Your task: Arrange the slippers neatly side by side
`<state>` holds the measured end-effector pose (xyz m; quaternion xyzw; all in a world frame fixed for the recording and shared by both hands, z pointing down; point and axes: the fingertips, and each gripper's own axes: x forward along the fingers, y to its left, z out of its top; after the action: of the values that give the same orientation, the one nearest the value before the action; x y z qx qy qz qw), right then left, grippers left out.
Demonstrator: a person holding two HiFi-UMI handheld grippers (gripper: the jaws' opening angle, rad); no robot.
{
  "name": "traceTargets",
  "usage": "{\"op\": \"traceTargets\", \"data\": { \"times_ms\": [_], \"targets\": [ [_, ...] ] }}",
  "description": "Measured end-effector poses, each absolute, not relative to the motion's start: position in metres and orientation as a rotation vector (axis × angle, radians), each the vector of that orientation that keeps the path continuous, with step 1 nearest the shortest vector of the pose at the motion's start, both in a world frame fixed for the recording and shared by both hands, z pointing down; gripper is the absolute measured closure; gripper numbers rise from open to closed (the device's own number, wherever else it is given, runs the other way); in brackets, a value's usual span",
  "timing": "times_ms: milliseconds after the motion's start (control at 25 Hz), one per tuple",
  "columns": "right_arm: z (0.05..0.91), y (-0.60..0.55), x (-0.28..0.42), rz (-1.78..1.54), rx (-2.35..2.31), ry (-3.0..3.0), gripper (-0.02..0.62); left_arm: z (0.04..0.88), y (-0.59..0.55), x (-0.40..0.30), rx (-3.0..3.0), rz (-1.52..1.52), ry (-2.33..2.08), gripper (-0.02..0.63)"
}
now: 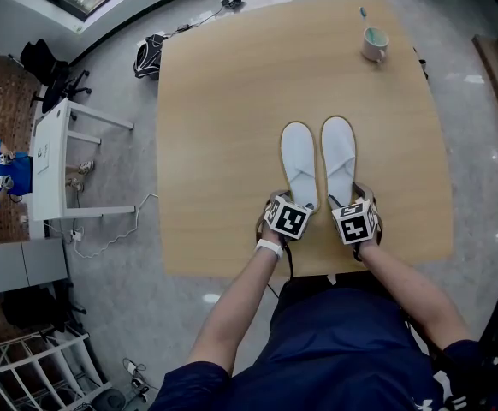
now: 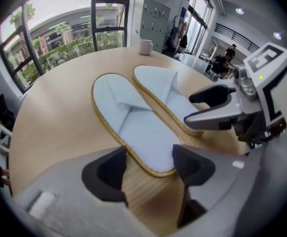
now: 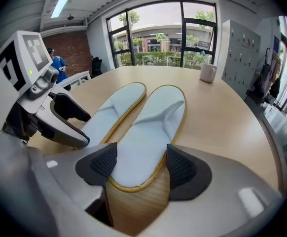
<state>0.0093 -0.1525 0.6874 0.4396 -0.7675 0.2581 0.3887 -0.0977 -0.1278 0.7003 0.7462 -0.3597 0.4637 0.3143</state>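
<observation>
From the head view, the two slippers lie on the table (image 1: 223, 127) close in front of the person, toes pointing away: the left slipper (image 1: 299, 163) and right slipper (image 1: 339, 157) are nearly parallel, just beside each other, with a mug (image 1: 375, 44) well apart at the far corner. The left gripper (image 1: 293, 202) sits at the left slipper's heel, the right gripper (image 1: 345, 202) at the other heel. In the left gripper view the jaws stand spread, the heel (image 2: 153, 157) lying between them, with bare wood showing beside the left-hand pad, so nothing is pinched. In the right gripper view the jaws are likewise spread and straddle the right slipper's heel (image 3: 133, 174), the pads just at its rim (I see no squeeze). The pair looks almost done; what remains, I judge, is evening the heels. Nudge each heel gently with one pad, keep the soles flat on the wood, and stop once the yellow rims run alongside without overlapping.
</observation>
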Motion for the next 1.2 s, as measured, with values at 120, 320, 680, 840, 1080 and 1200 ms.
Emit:
{"op": "traceTargets", "data": {
  "times_ms": [120, 320, 680, 840, 1080, 1200],
  "targets": [
    [0.688, -0.150, 0.006, 0.655, 1.112, -1.955, 0.275, 0.701, -0.127, -0.094, 1.953, 1.229, -0.951, 0.305],
    [0.688, -0.150, 0.007, 0.654, 1.112, -1.962, 0.274, 0.702, -0.124, -0.087, 1.936, 1.238, -0.950, 0.305],
    [0.686, -0.149, 0.007, 0.662, 1.115, -1.959, 0.274, 0.701, -0.124, -0.084, 1.915, 1.231, -0.950, 0.305],
    [0.688, -0.149, 0.006, 0.658, 1.116, -1.968, 0.275, 0.703, -0.123, -0.085, 1.917, 1.228, -0.949, 0.305],
    [0.670, -0.157, 0.030, 0.782, 1.231, -2.043, 0.281, 0.678, -0.136, -0.103, 1.924, 1.153, -1.082, 0.300],
    [0.652, -0.156, 0.050, 0.847, 1.261, -2.080, 0.297, 0.652, -0.137, -0.116, 1.944, 1.067, -1.149, 0.334]
  ]
}}
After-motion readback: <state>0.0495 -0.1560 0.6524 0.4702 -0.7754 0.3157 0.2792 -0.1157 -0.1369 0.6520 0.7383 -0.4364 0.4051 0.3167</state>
